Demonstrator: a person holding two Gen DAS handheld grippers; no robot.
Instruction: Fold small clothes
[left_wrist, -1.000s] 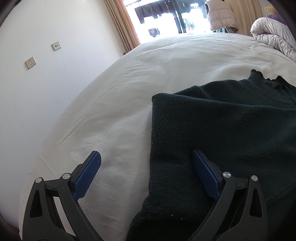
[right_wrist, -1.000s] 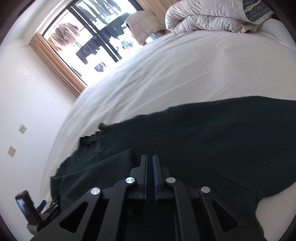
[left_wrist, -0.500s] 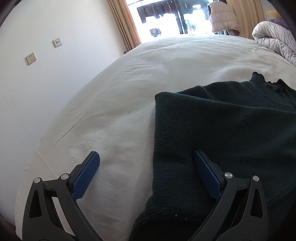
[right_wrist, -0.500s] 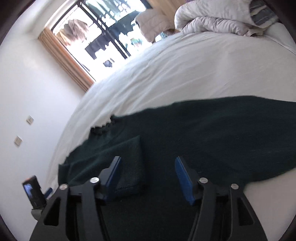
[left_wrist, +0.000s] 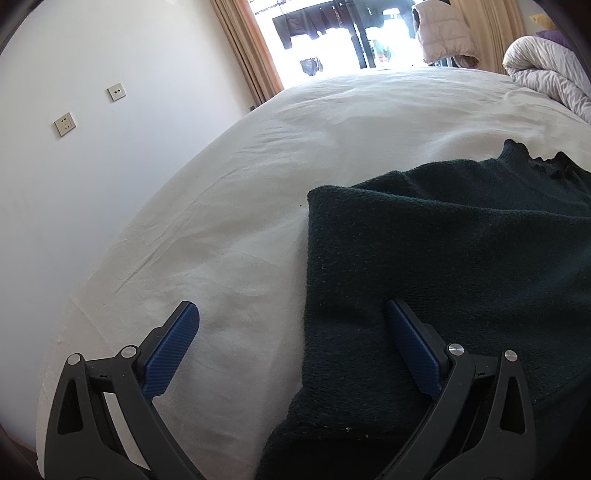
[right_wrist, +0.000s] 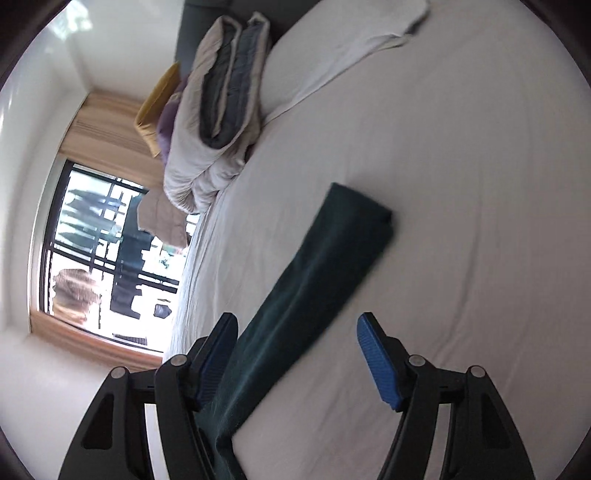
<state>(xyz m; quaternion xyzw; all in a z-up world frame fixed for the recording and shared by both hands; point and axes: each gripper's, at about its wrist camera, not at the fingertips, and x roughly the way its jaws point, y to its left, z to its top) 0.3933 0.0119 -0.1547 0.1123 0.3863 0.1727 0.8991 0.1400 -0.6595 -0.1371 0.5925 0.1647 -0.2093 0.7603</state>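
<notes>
A dark green knit sweater (left_wrist: 443, 258) lies on the white bed sheet (left_wrist: 240, 221), its left side folded over into a straight edge. My left gripper (left_wrist: 291, 314) hovers open over that edge, with one pad above the sheet and the other above the knit. In the right wrist view, which is rolled sideways, one long sleeve (right_wrist: 325, 266) stretches out flat across the sheet (right_wrist: 461, 221). My right gripper (right_wrist: 295, 321) is above the near part of the sleeve. Its jaws are opening, and the sleeve passes between them near the left pad (right_wrist: 218, 350) without being pinched.
A rolled grey duvet (right_wrist: 214, 122) with yellow and purple pillows (right_wrist: 159, 103) lies at the head of the bed. The duvet (left_wrist: 546, 74) also shows at the far right. A white wall with sockets (left_wrist: 64, 123) runs along the bed's left edge. A bright window (right_wrist: 110, 258) is beyond.
My right gripper opened from fully shut, left the sweater's body, swung far sideways while rolling, and now sits over the outstretched sleeve. The left gripper has stayed put.
</notes>
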